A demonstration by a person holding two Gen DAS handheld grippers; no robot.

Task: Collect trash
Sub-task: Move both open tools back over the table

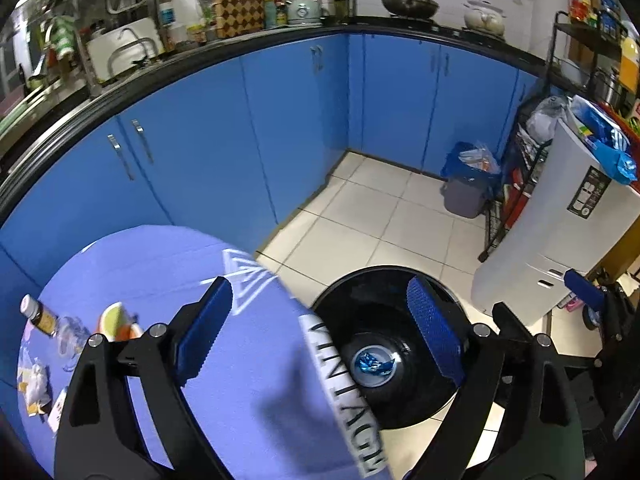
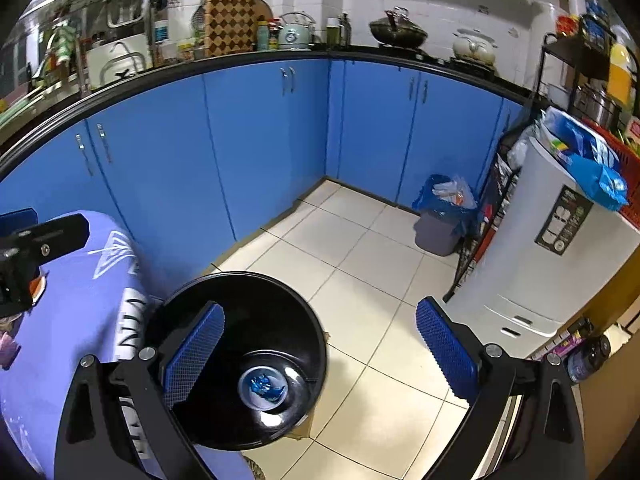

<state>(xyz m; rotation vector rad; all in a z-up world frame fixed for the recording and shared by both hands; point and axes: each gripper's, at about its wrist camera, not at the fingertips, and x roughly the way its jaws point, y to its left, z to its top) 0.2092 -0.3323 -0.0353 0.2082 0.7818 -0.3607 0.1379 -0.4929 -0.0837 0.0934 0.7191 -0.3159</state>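
Note:
A black round bin point(image 1: 384, 292) stands on the floor beside the table; a crumpled blue wrapper point(image 1: 374, 363) lies at its bottom. The bin point(image 2: 240, 292) and the wrapper point(image 2: 264, 387) also show in the right wrist view. My left gripper point(image 1: 320, 332) is open and empty, above the table edge and the bin. My right gripper point(image 2: 320, 354) is open and empty, above the bin's right rim. On the table with a purple cloth point(image 1: 168, 264) lie a small bottle point(image 1: 40, 316), an orange wrapper point(image 1: 116, 322) and crumpled paper trash point(image 1: 34, 384) at the left.
Blue kitchen cabinets point(image 1: 280, 120) run along the back under a black counter. A grey bin with a blue bag point(image 1: 466, 184) stands in the corner. A white appliance point(image 1: 560, 216) and a black rack point(image 1: 516, 184) stand at the right. White tiled floor point(image 2: 360, 272) lies between.

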